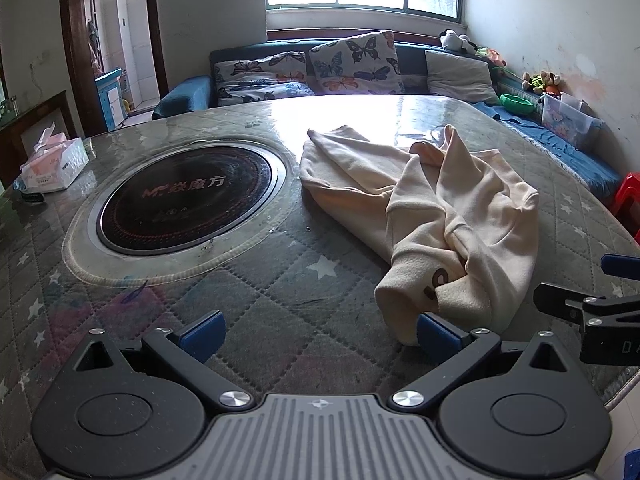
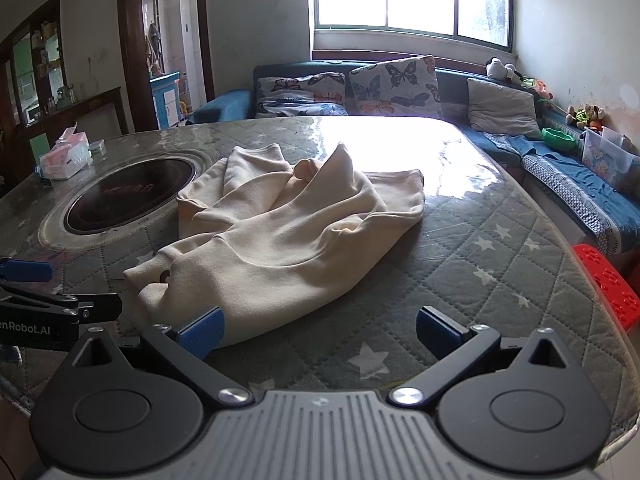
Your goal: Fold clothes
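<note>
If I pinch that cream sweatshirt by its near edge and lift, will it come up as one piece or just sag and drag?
The cream sweatshirt lies crumpled in soft folds, so it will probably sag from a single pinch. The table cover looks glossy, so trailing fabric may slide rather than catch. Both the left gripper and the right gripper are open; two pinches would likely spread it better.

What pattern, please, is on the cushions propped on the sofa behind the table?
Butterflies, multicoloured on a pale ground; the cushions show best in the right wrist view.

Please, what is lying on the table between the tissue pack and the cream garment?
The round black cooktop set into the table lies between the tissue pack and the cream garment. The left wrist view shows this best.
</note>
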A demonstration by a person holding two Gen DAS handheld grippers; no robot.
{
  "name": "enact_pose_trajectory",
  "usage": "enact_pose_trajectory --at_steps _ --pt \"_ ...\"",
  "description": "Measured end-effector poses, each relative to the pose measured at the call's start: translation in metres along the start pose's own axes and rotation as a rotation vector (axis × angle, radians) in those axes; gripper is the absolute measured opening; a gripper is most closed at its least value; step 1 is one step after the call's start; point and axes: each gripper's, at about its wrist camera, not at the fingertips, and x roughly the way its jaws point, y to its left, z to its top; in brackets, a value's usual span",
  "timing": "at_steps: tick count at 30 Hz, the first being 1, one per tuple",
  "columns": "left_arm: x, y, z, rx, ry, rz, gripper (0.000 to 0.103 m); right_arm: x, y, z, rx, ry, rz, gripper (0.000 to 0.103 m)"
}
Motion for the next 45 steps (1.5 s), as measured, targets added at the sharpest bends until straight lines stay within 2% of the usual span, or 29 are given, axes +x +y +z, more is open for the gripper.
enact_pose_trajectory --at_steps 9,18,23,28,29,32,34,40,43,44,45 --pt "0.007 -0.001 0.01 0.017 -0.008 -0.015 0.103 0.01 0.001 0.01 -0.011 0.007 0.015 0.102" --pt "0.017 0.002 0.035 0.045 -0.046 -0.015 0.102 0.026 -0.008 0.036 -0.016 0.005 0.028 0.091" --pt "0.027 0.001 0.056 0.06 -0.069 -0.062 0.091 0.044 -0.021 0.061 -0.002 0.001 0.026 0.084" --pt "0.044 -0.006 0.079 0.085 -0.093 -0.11 0.073 0.067 -0.032 0.089 -0.001 -0.003 0.032 0.073" --pt "0.049 -0.008 0.084 0.089 -0.094 -0.122 0.072 0.073 -0.034 0.094 0.002 0.0 0.036 0.072" --pt "0.062 -0.015 0.096 0.109 -0.09 -0.159 0.06 0.09 -0.039 0.109 0.012 0.008 0.048 0.068" --pt "0.072 -0.021 0.102 0.123 -0.083 -0.186 0.053 0.102 -0.042 0.118 0.02 0.011 0.056 0.061" --pt "0.102 -0.032 0.115 0.147 -0.04 -0.251 0.051 0.138 -0.044 0.136 0.046 0.04 0.085 0.053" --pt "0.115 -0.038 0.119 0.159 -0.02 -0.261 0.05 0.158 -0.042 0.14 0.034 0.054 0.096 0.048" --pt "0.119 -0.04 0.119 0.166 -0.016 -0.265 0.049 0.163 -0.042 0.14 0.035 0.065 0.097 0.047" --pt "0.122 -0.04 0.12 0.173 -0.011 -0.269 0.04 0.168 -0.042 0.14 0.036 0.075 0.099 0.042"
